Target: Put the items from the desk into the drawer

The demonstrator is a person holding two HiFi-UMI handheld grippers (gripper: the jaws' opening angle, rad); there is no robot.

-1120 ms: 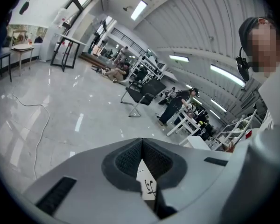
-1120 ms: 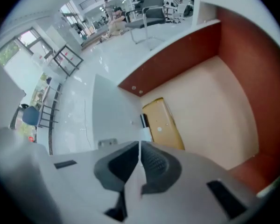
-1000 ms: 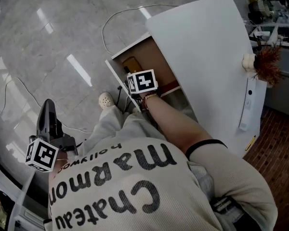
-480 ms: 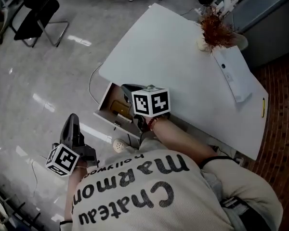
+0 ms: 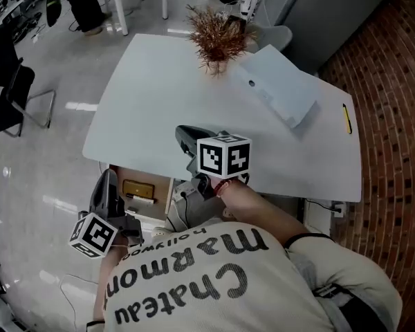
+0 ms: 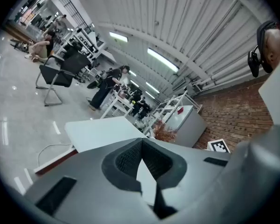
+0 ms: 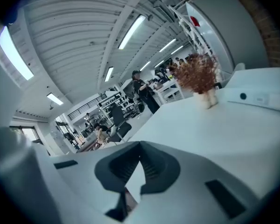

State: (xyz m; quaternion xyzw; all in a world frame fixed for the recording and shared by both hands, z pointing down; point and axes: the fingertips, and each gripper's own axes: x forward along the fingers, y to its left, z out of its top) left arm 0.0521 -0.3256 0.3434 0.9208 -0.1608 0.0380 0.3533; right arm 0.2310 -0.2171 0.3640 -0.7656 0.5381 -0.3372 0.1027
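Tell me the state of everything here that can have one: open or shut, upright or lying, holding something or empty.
Drawer: open, a yellow item inside.
Left gripper: shut, empty, by the drawer.
Right gripper: shut, empty, over the desk.
Plant: upright on the desk.
Flat box: lying flat on the desk.
Pencil: lying near the desk's edge.

One desk (image 5: pixel 159 102), one drawer (image 5: pixel 160 189), one plant (image 5: pixel 214 37), one pencil (image 5: pixel 346 118)

The left gripper (image 6: pixel 142 141) jaws meet, seemingly empty (white desk (image 6: pixel 100 132) and dried plant (image 6: pixel 165 134) beyond)
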